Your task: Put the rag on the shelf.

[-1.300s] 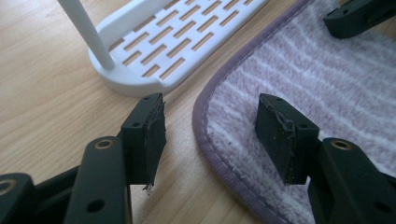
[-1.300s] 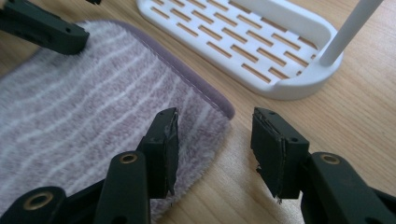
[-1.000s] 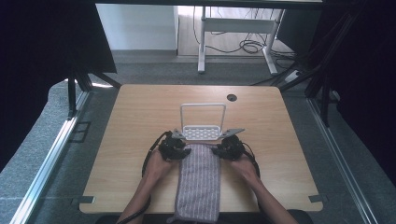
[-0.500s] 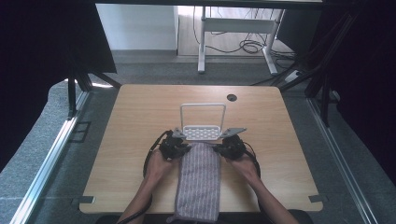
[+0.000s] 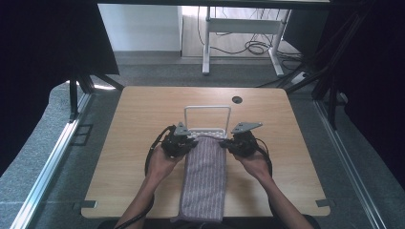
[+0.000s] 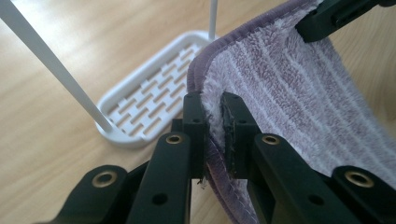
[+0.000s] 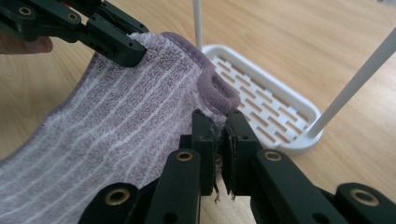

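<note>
- both my grippers now pinch the towel at its far corners: the left gripper has the hem clamped between its pads, and the right gripper bites the other corner just by the little loop.
- a second ago the jaws were closing on the cloth; now they are tight on it and the far edge is coming up off the table, so i judge the grab done and the lift just begun.
- the rest of the towel lies flat toward me, its near end hanging over the table edge.
- just beyond the held edge stands the white rack, slotted tray below and a thin rail on two posts above.
- the rail is the thing in my way: i think the edge must rise above it before it goes over.
- farther off the table has a small dark hole.
</note>
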The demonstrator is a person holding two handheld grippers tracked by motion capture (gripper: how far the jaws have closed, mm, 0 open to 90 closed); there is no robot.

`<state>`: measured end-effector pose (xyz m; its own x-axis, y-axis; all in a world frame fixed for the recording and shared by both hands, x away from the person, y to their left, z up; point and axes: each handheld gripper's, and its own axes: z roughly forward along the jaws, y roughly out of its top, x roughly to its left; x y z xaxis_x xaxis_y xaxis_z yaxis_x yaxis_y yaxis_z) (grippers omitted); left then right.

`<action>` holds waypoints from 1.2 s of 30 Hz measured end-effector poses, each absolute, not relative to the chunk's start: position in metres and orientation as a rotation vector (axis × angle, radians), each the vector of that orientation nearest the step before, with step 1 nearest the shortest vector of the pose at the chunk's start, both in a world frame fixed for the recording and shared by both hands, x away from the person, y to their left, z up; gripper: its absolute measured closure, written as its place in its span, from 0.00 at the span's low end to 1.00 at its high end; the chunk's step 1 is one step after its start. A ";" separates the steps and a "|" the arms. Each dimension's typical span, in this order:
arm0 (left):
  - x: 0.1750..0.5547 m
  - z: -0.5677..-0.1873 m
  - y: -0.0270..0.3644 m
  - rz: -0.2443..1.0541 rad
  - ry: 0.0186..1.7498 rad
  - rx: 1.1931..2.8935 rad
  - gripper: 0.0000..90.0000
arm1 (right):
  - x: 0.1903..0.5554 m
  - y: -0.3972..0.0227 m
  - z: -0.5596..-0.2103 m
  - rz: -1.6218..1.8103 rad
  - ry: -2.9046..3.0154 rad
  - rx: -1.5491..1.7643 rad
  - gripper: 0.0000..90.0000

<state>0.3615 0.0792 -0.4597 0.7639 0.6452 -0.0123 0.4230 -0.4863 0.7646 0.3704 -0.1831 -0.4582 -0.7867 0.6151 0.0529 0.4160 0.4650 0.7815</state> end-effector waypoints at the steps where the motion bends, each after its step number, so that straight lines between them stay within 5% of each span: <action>1: 0.361 -0.456 0.080 0.358 0.793 2.142 0.90 | 0.370 -0.184 -0.455 1.227 2.472 0.883 0.93; 36: 0.360 -0.346 0.087 0.618 0.704 1.952 0.89 | 0.382 -0.189 -0.336 1.378 2.283 0.733 0.94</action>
<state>0.3597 0.0873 -0.3464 0.7078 0.6940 0.1321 0.2207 -0.3949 0.8918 0.3818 -0.1887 -0.3365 -0.7946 0.6052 -0.0481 0.2394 0.3852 0.8912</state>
